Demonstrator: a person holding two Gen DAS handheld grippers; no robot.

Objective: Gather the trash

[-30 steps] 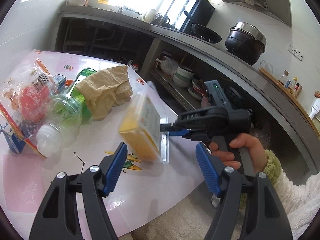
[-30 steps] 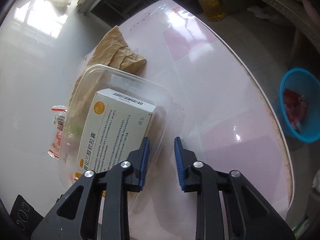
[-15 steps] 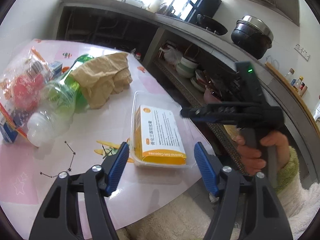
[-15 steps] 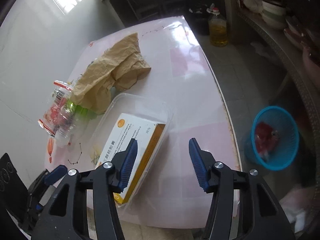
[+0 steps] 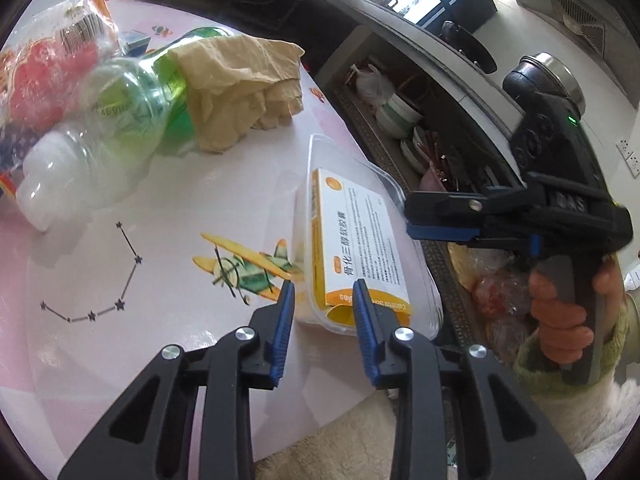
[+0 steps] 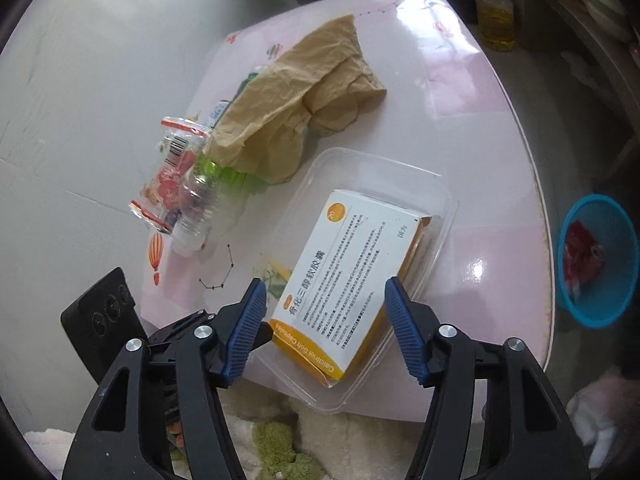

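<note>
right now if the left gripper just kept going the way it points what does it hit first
Most likely the near corner of the clear plastic tray holding the medicine box. The left gripper is closing around that corner; whether its pads touch yet is unclear.

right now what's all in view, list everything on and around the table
table: 1, pink, glossy, under everything
clear tray: 1, transparent, near table edge
medicine box: 1, white and orange, inside the tray
brown paper: 1, crumpled, partly over the bottle
plastic bottle: 1, clear with green label, lying down
snack wrapper: 1, red and clear, behind the bottle
bin: 1, blue, on the floor, red trash inside
oil bottle: 1, yellow, on the floor
left gripper: jaws closing around the tray's near end
right gripper: jaws opening, above the tray
</note>
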